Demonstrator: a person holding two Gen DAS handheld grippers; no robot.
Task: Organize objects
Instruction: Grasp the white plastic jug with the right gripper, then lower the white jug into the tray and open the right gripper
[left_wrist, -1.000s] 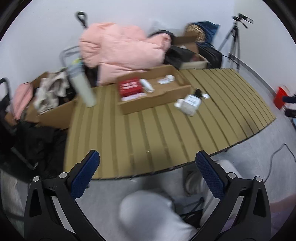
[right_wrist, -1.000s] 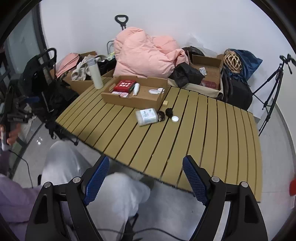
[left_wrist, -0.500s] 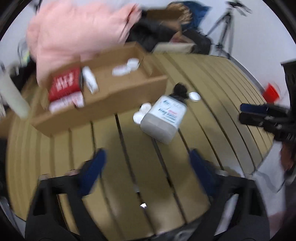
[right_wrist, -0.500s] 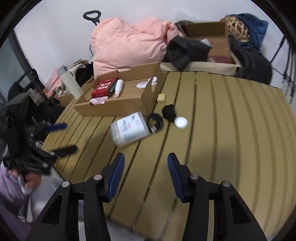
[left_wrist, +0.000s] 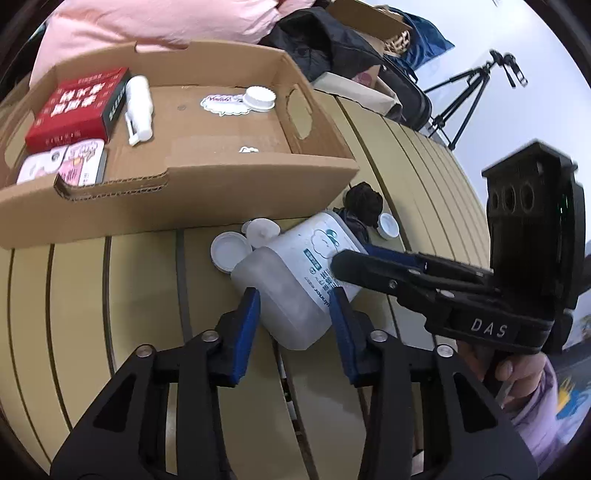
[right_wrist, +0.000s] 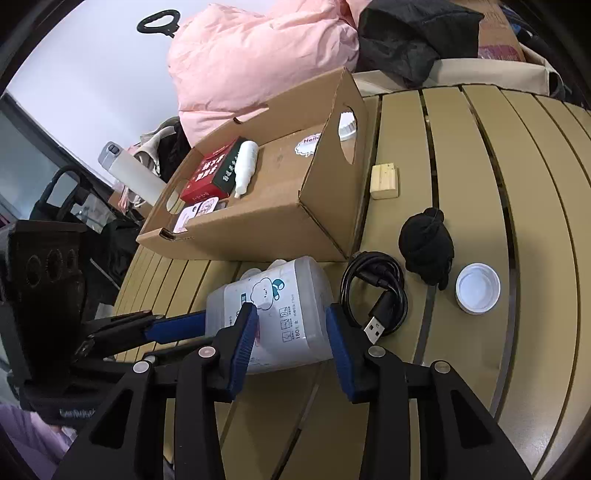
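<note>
Two claws on one tub (left_wrist: 295, 280), lying on its side on the tabletop (left_wrist: 140, 295) just in front of the box (left_wrist: 192, 206). Left claw (left_wrist: 293, 314) has just been closing; pads straddle the tub's base end, contact not clear. Right claw (right_wrist: 290, 332) also just closing, astride the labelled end, small gap visible. Tub looks light, stiff plastic, smooth, likely slippery; grab across the flat sides. Label reads "180", cloud logo. Right claw body: "DAS". Sticker in box: "Hello".
</note>
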